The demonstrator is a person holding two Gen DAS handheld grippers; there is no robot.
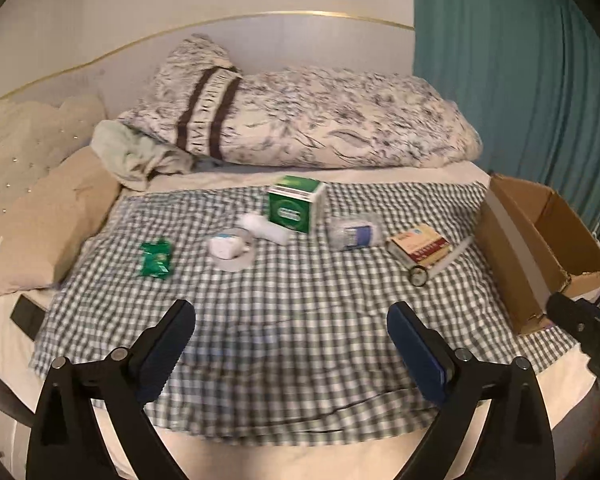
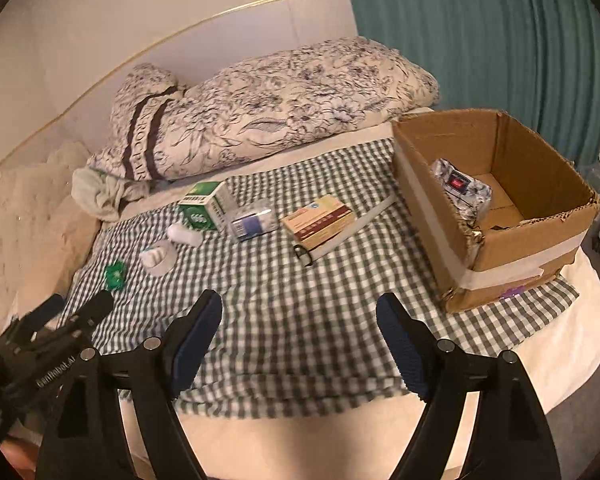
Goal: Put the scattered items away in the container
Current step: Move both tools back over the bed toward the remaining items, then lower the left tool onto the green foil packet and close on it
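While loose across the middle of the checked blanket (image 1: 300,292), waiting to be gathered: green carton (image 1: 297,208), red-and-tan box (image 2: 318,220), clear tub (image 2: 254,220), white roll (image 1: 230,254), green packet (image 1: 155,259). Parked at the blanket's right edge for a short carry, open top up: cardboard box (image 2: 536,240), one patterned bundle already inside. Hovering over the near edge, spread wide, pinching and touching nothing: left gripper (image 1: 291,320), right gripper (image 2: 299,314).

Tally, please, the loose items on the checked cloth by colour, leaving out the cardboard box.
Green: 2, carton and packet
White: 2, tape roll and tube
Blue-labelled clear pack: 1
Tan-and-red box: 1
Silvery stick: 1
Total: 7
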